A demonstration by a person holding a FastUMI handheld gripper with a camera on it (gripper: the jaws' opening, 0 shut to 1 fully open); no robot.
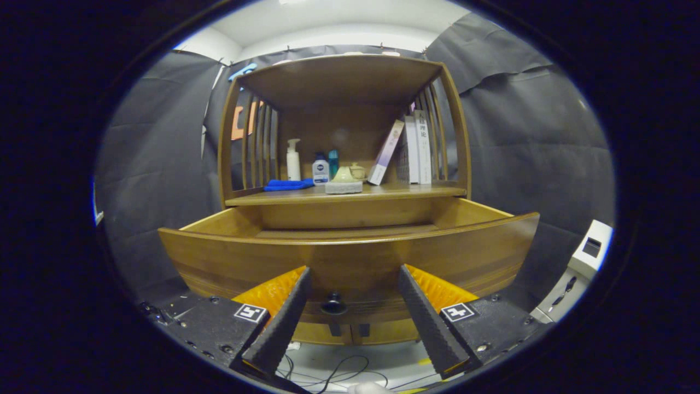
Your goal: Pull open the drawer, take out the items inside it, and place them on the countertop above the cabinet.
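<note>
Drawer [350,257]: pulled out, top open to you from above.
Gripper [353,273]: your fingers spread wide, knob [333,304] free between them.
Countertop [415,190]: bare at front right; cloth [287,185], bottles [293,160], stone dish [344,181] and books [413,146] crowd the rest.
Shelf above [342,76]: limits headroom.

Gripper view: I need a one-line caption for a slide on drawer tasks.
Open claw facing the knob of the pulled-out drawer, below the countertop holding bottles and books.

Gripper view: camera rides low, facing the brown wooden cabinet [344,137] head-on, close to its pulled-out wooden drawer front [350,262]. Looks slightly upward (shelf underside visible) along the spread fingers [284,323].
</note>
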